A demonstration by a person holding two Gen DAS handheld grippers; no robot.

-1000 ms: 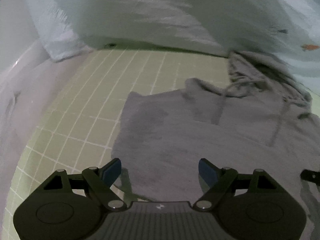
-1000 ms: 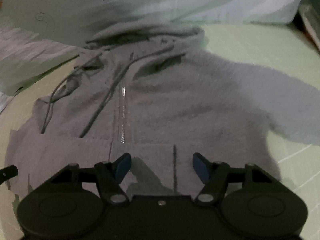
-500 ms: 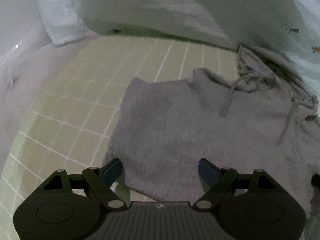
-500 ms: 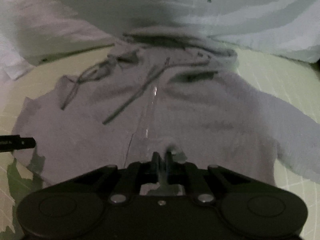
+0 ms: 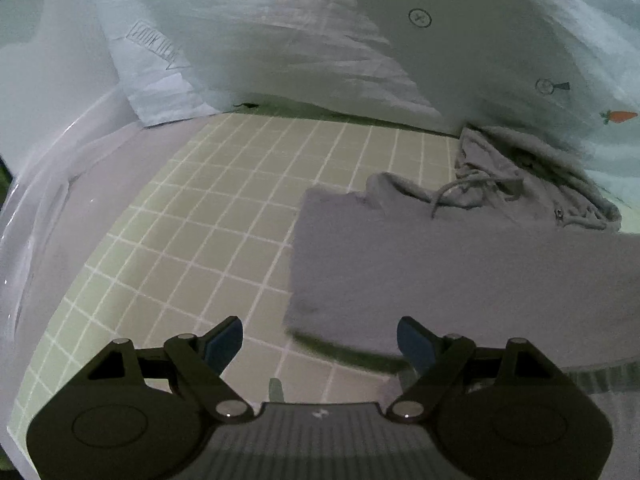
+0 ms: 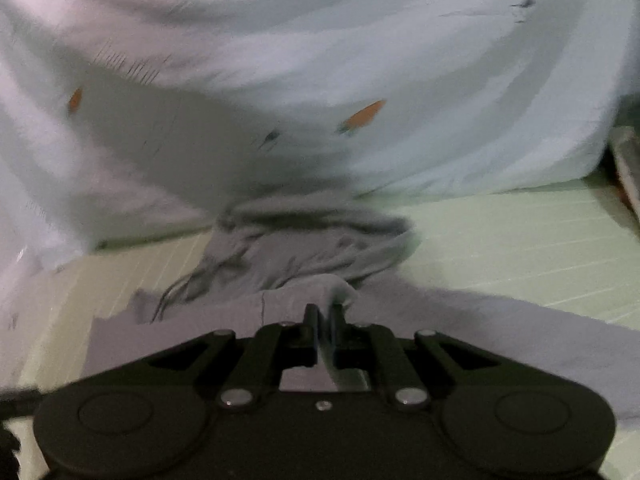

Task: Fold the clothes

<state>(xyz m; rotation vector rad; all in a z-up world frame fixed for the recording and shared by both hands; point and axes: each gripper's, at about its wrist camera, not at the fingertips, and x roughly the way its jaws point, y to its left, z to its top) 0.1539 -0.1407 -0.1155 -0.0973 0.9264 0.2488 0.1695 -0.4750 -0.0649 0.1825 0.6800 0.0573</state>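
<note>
A pale blue quilt (image 5: 360,52) printed with small orange carrots and line drawings fills the back of both views, bunched up in soft folds against a white wall at the far left. Below it spreads a light green sheet (image 5: 208,224) with a white grid, and this seems to be a bed rather than a counter. A pale lilac cloth (image 5: 60,216) lies crumpled along the sheet's left edge.

The grey hoodie (image 5: 460,276) lies on the green sheet to the right of the left wrist view, its hood and drawstrings (image 5: 460,188) heaped against the foot of the quilt. Its near hem is raised off the sheet and throws a dark shadow under it. In the right wrist view the body of the hoodie is drawn up into a peak at the jaws, with a sleeve trailing flat to the right across the sheet; this view is blurred, so finer details such as the zip are hard to make out.

The left gripper (image 5: 320,338) hangs above the sheet with its jaws spread wide and nothing between the blue pads (image 5: 224,340); the hoodie's lifted edge sits just beside its right pad. The right gripper (image 6: 323,314) has its jaws pressed together, pinching a fold of the hoodie's grey fabric
</note>
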